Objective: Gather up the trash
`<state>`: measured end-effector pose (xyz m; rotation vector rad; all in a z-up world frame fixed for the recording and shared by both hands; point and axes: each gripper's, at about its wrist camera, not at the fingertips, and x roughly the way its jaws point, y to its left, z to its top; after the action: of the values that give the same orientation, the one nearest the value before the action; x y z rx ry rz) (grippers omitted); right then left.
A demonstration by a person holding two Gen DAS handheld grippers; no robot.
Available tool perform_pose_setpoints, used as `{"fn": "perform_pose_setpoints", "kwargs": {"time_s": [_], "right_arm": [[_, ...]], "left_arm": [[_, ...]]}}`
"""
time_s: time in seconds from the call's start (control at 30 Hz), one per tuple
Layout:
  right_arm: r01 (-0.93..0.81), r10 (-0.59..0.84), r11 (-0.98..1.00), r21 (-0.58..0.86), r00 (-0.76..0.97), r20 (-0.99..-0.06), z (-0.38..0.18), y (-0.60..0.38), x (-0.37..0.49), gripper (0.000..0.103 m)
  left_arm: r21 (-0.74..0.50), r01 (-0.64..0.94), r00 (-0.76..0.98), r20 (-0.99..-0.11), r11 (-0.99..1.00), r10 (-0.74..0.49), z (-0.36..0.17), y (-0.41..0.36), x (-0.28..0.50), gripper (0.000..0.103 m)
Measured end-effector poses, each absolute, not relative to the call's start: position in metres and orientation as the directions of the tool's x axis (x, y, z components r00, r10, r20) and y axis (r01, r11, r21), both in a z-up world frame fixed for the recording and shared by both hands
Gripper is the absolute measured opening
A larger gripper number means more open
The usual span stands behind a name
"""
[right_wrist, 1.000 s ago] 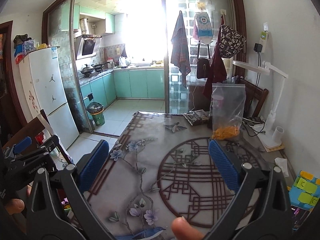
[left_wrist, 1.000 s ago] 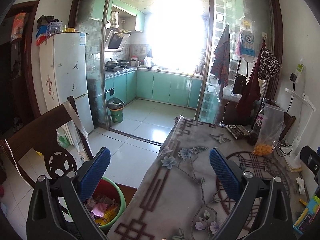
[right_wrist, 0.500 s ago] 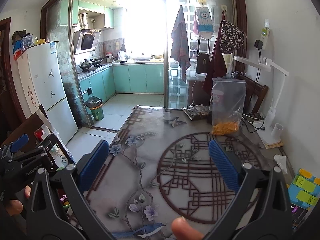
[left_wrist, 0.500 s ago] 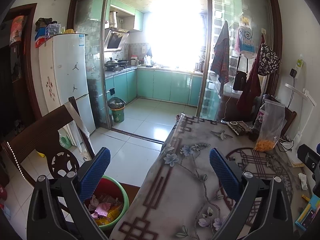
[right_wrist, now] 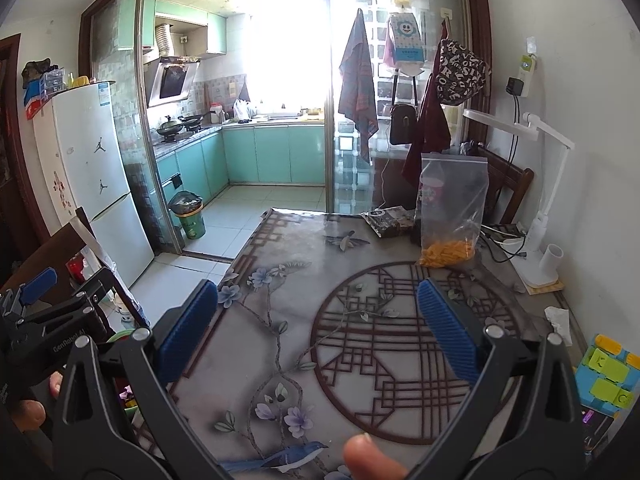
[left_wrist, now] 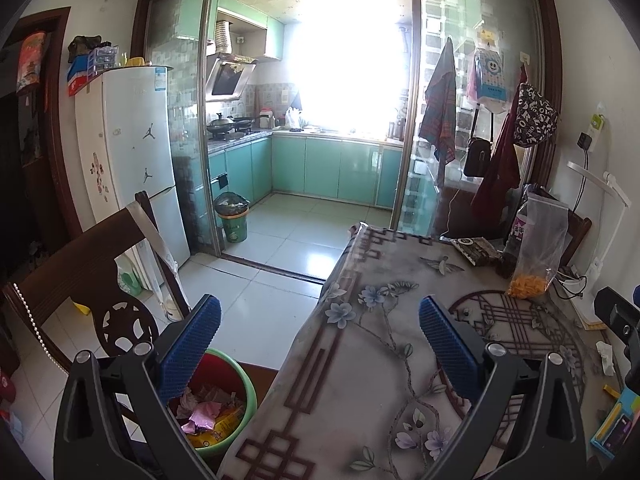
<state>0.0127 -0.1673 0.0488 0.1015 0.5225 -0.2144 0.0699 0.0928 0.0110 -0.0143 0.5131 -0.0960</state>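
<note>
My left gripper (left_wrist: 320, 344) hangs open and empty over the table's left edge. Below its left finger stands a green bin (left_wrist: 244, 392) with a red liner, holding several crumpled wrappers (left_wrist: 204, 416). My right gripper (right_wrist: 318, 330) is open and empty above the patterned tablecloth (right_wrist: 360, 360). A crumpled white tissue (right_wrist: 558, 318) lies near the table's right edge, right of the right finger; the left wrist view shows this tissue (left_wrist: 604, 356) too. The left gripper (right_wrist: 60, 300) appears at the left of the right wrist view, and the right gripper (left_wrist: 616, 316) at the left view's right edge.
A zip bag of orange snacks (right_wrist: 452, 208) and a black packet (right_wrist: 390, 220) stand at the table's far end. A white desk lamp (right_wrist: 540, 264), cables and a coloured toy (right_wrist: 604, 376) line the right side. A wooden chair (left_wrist: 80, 280) stands beside the bin.
Both grippers stay open and empty. The views have drifted only slightly; the table's far end sits a little higher in the right wrist view.
</note>
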Motion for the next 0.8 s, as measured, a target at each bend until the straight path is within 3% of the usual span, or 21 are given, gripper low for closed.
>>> {"fn": "perform_pose_setpoints", "kwargs": {"time_s": [0.8], "right_arm": [[0.215,-0.166,0.976,0.037,0.842,-0.514,0.0451,-0.1603,0.0148,0.098]], "left_arm": [[-0.029,0.083,0.863,-0.498,0.996,-0.086,0.0094,0.0959,0.0677,0.095]]}}
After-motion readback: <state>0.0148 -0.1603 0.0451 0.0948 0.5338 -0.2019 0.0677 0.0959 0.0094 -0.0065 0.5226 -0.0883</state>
